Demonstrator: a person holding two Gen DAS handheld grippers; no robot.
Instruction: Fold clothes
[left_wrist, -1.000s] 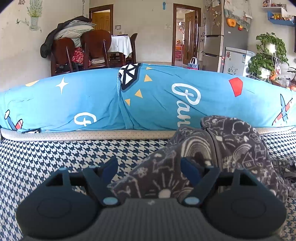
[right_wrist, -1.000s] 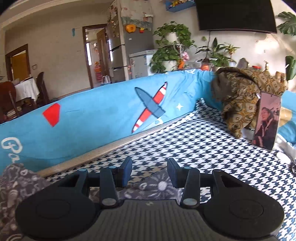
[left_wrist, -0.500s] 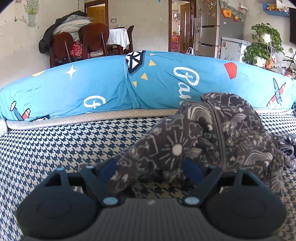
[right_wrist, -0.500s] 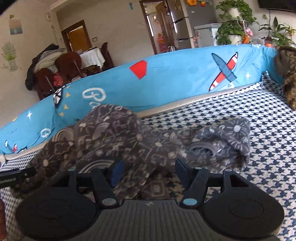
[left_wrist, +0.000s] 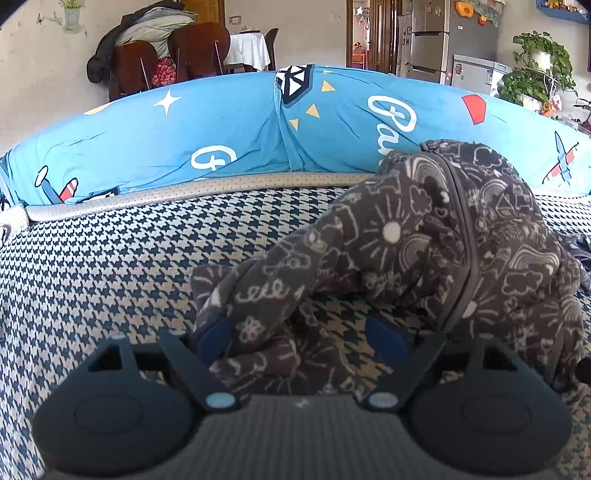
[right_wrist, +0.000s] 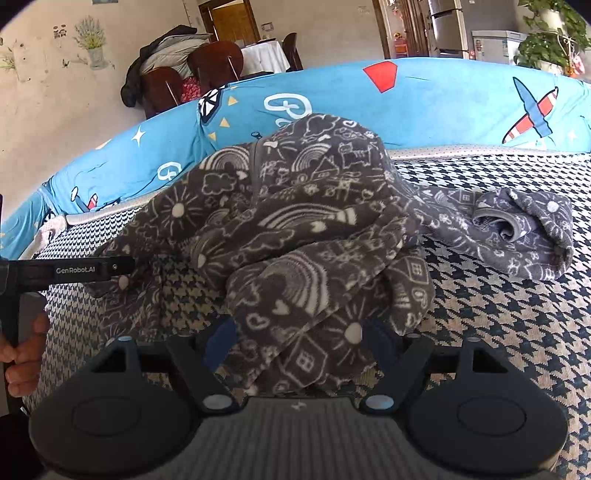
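A grey fleece garment (left_wrist: 443, 236) with white doodles lies heaped on the houndstooth cover (left_wrist: 110, 266). My left gripper (left_wrist: 301, 332) stands wide, low over the cover at the heap's near left end. A flap of the fleece lies between its fingers, draped against the left fingertip (left_wrist: 216, 334), and the pads do not press on it. In the right wrist view the garment (right_wrist: 295, 229) bulges just ahead of my right gripper (right_wrist: 303, 332). Those jaws are opening, with a hanging fold of fleece loose between them. One sleeve (right_wrist: 517, 229) trails off to the right.
A long blue printed bolster (left_wrist: 240, 129) runs along the far edge of the cover. My left gripper's finger (right_wrist: 92, 269) and the hand (right_wrist: 22, 354) that holds it show at the left of the right wrist view. Chairs (left_wrist: 166, 62), a fridge (left_wrist: 428, 37) and plants (left_wrist: 535, 74) stand beyond.
The right gripper swung left from the far end of the cover to face the heap, and its jaws widened. The left gripper drew back and lower, and the fleece sank onto the cover.
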